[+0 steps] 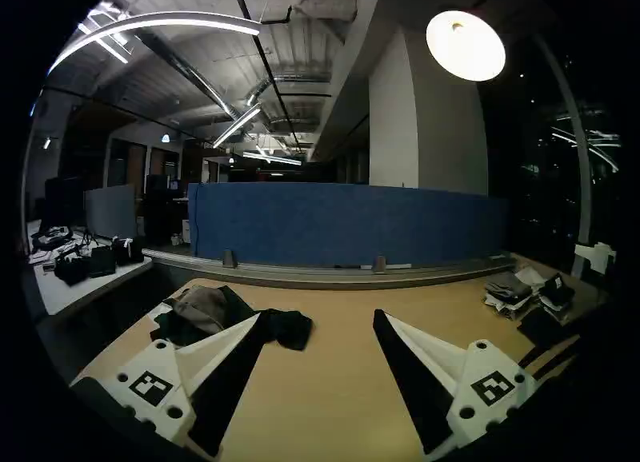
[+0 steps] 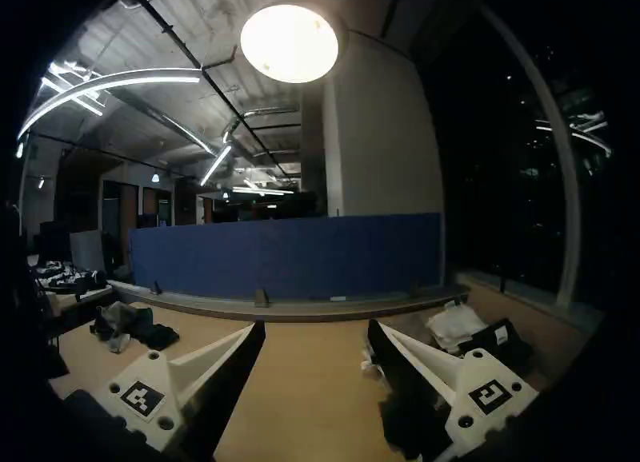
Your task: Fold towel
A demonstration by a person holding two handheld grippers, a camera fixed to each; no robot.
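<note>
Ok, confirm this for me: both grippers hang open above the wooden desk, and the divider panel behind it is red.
Not quite: the divider panel is blue, not red, as the left gripper view shows. The left gripper and right gripper do hang open above the wooden desk.

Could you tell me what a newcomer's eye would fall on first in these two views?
The glowing round lamp overhead stands out in the dim office, then the blue partition along the far edge of the wooden desk. On the desk, a crumpled heap of towels lies left and a stack of cloths right, beyond the open left hand-held gripper.
</note>
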